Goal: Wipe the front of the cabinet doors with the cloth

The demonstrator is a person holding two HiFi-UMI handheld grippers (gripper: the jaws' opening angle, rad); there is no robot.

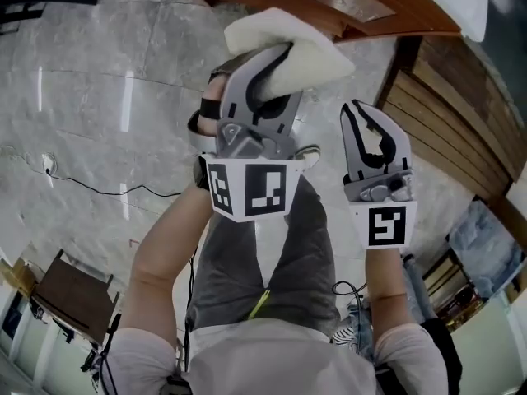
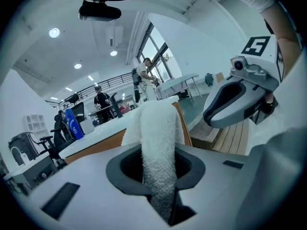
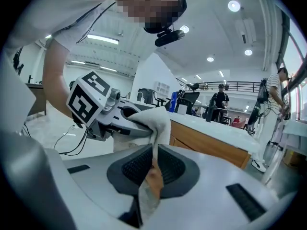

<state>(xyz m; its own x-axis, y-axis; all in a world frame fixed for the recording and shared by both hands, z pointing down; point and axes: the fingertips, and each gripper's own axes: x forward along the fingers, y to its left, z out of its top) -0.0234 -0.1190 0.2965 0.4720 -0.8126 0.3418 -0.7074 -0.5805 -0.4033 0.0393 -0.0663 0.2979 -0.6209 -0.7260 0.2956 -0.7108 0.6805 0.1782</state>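
Observation:
My left gripper (image 1: 272, 60) is shut on a white cloth (image 1: 296, 39), which bunches out past the jaws toward the wooden cabinet (image 1: 362, 6). In the left gripper view the cloth (image 2: 158, 138) runs straight up between the pads (image 2: 189, 169), with the cabinet's brown side and white top (image 2: 96, 145) behind it. My right gripper (image 1: 362, 118) hovers just right of the cloth, apart from it, jaws shut with only a thin slit. From the right gripper view, the right gripper (image 3: 153, 162) looks at the left gripper (image 3: 124, 123) and the cloth (image 3: 156, 121).
A slatted wooden panel (image 1: 445, 122) stands right of the cabinet. A black cable (image 1: 107, 189) lies across the grey marble floor (image 1: 99, 97). A dark chair (image 1: 74, 295) sits at the lower left. People stand at desks (image 2: 100, 102) far off.

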